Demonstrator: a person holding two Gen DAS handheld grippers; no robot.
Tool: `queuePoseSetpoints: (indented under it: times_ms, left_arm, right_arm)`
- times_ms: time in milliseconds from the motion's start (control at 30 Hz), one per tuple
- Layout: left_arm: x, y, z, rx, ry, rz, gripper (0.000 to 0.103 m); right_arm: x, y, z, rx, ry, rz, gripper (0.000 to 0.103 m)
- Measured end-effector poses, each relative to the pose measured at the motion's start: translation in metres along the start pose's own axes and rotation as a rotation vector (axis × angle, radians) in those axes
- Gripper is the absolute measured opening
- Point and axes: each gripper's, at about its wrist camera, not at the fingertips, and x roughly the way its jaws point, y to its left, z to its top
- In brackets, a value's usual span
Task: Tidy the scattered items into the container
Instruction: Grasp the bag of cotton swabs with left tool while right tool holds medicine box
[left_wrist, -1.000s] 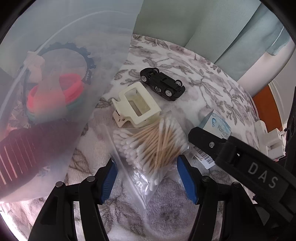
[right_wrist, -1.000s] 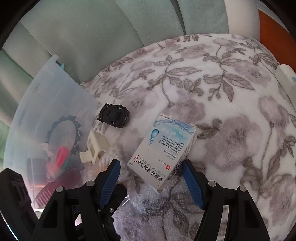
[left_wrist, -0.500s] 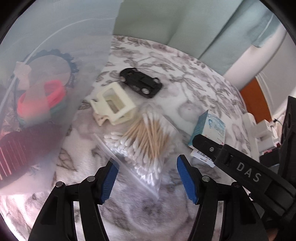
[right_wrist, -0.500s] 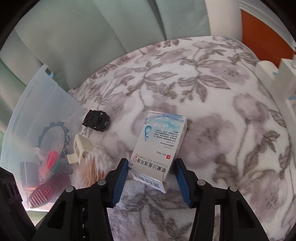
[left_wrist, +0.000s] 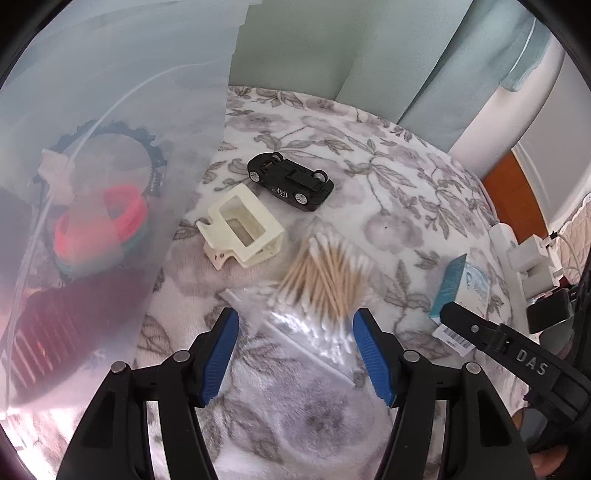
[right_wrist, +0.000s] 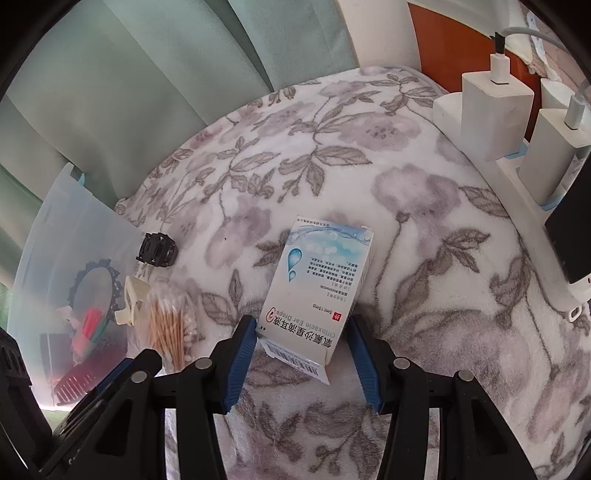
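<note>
A clear bag of cotton swabs (left_wrist: 321, 284) lies on the floral blanket; my left gripper (left_wrist: 295, 354) is open with its blue pads on either side of the bag's near end. A cream hair clip (left_wrist: 242, 227) and an upturned black toy car (left_wrist: 290, 181) lie beyond it. The translucent container (left_wrist: 110, 110) stands at the left, holding a pink band, a black hoop and a dark red comb. My right gripper (right_wrist: 303, 362) is open around the near end of a white and blue ear drops box (right_wrist: 317, 291). I cannot tell if the left pad touches it.
A white power strip (right_wrist: 517, 192) with plugged-in chargers runs along the blanket's right edge. Pale green curtains hang behind. The container (right_wrist: 55, 258) is far left in the right wrist view, with the swabs (right_wrist: 168, 325), clip (right_wrist: 133, 299) and car (right_wrist: 157, 251) beside it.
My right gripper has narrowed around the ear drops box and moved forward over it. My left gripper has stayed open and shifted relative to the swab bag, which now sits higher between its pads.
</note>
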Motion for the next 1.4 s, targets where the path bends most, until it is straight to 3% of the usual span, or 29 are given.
queuePoseSetpoints:
  times_ms: [333, 700, 900, 1400]
  left_arm:
    - [0.026, -0.014, 0.009, 0.083, 0.037, -0.048, 0.066]
    - [0.042, -0.032, 0.025, 0.132, -0.009, 0.015, 0.074]
    - [0.036, -0.029, 0.021, 0.107, -0.014, 0.022, 0.054]
    - [0.003, -0.023, -0.006, 0.057, 0.013, 0.012, 0.047]
  right_arm:
    - [0.002, 0.001, 0.002, 0.0, 0.0, 0.007, 0.054]
    - [0.004, 0.004, 0.007, -0.014, 0.0, 0.0, 0.057]
    - [0.005, 0.004, 0.008, -0.023, -0.004, -0.002, 0.055]
    - [-0.016, -0.004, -0.023, 0.03, 0.017, -0.006, 0.053]
